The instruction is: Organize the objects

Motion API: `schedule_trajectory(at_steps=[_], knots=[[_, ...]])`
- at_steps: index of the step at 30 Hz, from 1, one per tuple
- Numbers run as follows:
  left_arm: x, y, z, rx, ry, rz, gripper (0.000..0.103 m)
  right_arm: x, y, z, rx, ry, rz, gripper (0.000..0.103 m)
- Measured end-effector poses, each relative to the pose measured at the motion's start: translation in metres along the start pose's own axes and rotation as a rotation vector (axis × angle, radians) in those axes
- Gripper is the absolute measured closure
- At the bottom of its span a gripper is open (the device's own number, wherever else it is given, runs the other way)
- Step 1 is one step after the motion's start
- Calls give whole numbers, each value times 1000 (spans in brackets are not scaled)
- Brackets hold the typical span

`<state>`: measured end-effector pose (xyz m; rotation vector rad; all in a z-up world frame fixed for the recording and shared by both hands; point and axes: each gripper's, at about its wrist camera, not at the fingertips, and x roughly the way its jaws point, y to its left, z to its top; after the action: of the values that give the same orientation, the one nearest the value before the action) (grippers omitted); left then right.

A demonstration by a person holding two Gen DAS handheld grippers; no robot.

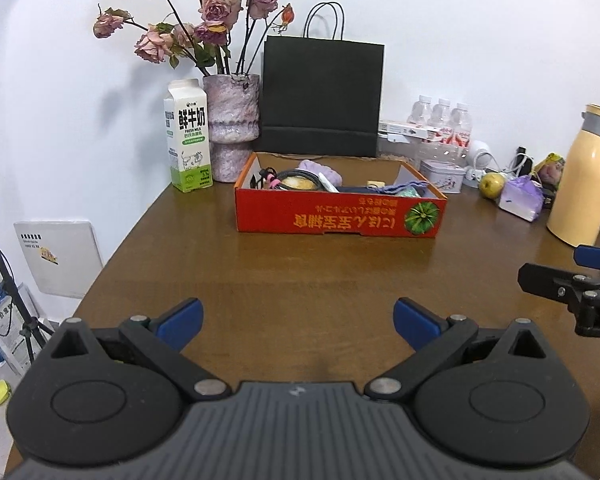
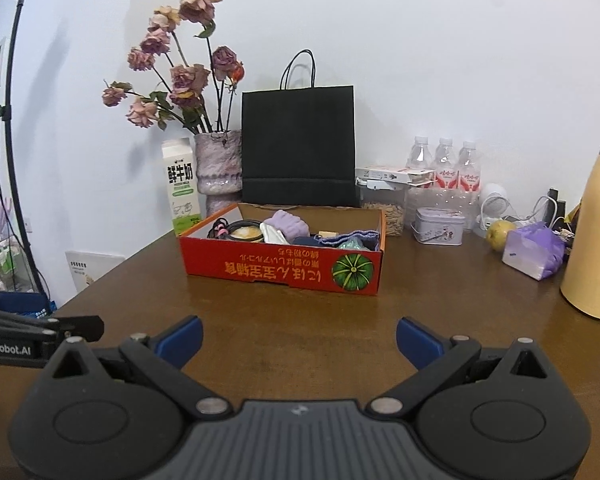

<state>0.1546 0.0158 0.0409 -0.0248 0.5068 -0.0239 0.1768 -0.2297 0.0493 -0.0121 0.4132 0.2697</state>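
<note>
A red cardboard box with a pumpkin picture stands on the brown table, ahead of both grippers. Inside it lie a purple cloth, a round tin with a coiled cable, a white tube and a blue pouch. My left gripper hovers open over bare table, well short of the box, holding nothing. My right gripper is likewise open and empty. Each gripper shows at the edge of the other's view.
Behind the box stand a milk carton, a vase of dried roses, a black paper bag and water bottles. At the right are a small tin, an apple, a purple packet and a yellow flask. The table edge falls off at left.
</note>
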Motion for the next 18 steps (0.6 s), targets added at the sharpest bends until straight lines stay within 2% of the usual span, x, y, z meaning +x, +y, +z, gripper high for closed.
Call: schedule_trajectory(at_steps=[8, 18], knots=[[-17, -1, -10, -12, 7, -12, 0, -23, 3, -11, -2, 8, 4, 0], [-21, -1, -13, -12, 7, -10, 0, -34, 7, -11, -6, -9, 7, 0]])
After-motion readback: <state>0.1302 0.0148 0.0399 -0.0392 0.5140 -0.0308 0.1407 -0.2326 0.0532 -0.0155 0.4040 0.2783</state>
